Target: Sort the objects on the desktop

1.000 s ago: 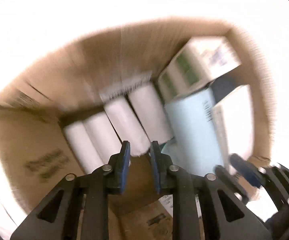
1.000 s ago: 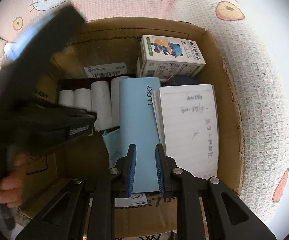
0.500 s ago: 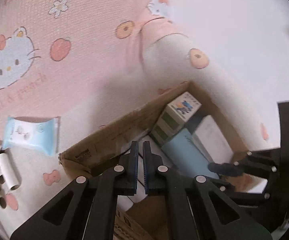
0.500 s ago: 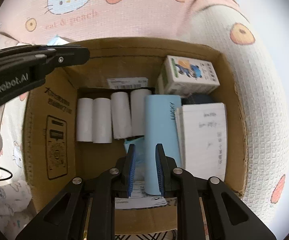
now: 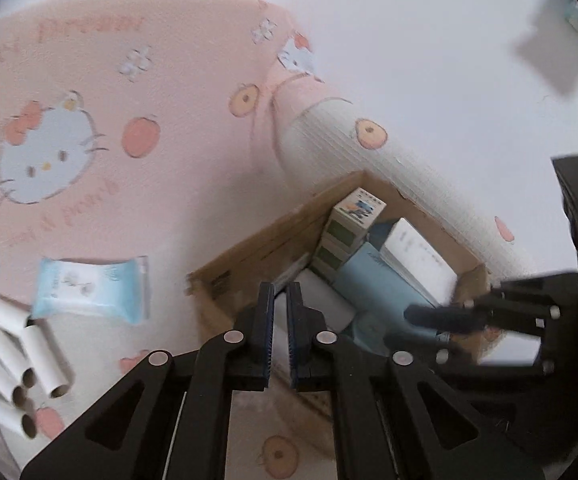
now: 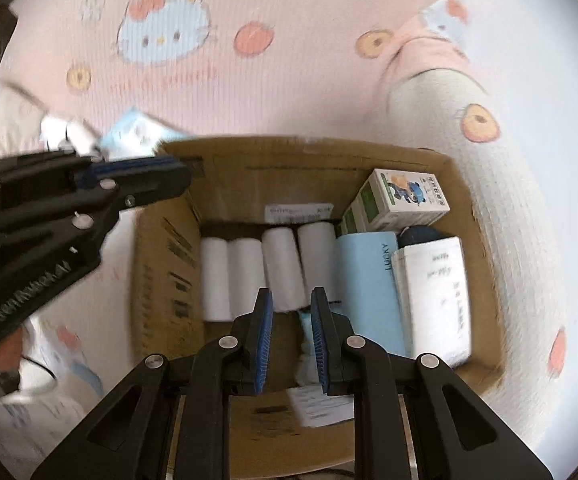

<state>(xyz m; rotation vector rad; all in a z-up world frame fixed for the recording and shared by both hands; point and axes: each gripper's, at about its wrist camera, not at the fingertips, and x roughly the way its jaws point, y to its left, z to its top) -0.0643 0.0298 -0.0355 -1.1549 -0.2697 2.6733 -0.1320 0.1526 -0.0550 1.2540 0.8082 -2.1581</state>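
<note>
Above the cardboard box [image 6: 441, 168] on the pink blanket [image 5: 177, 152], both claws are hanging empty. A second ago the left gripper [image 5: 280, 334] was down inside the box with its jaws apart just in front of the white rolls [image 6: 265, 272]; now it is sitting up over the near rim, angled toward the blanket, jaws opening again from a narrow gap with nothing between them. So four rolls are lying side by side in the box, beside the blue pouch [image 6: 369, 292], the notepad [image 6: 433, 292] and the small carton [image 6: 401, 200] — that drop looks finished. The right gripper [image 6: 291, 338] is sitting as closed as it goes, clamping nothing. Left to sort: the loose rolls [image 5: 13, 364] and the tissue pack [image 5: 93, 288], lying out on the blanket left of the box — likely next.
</note>
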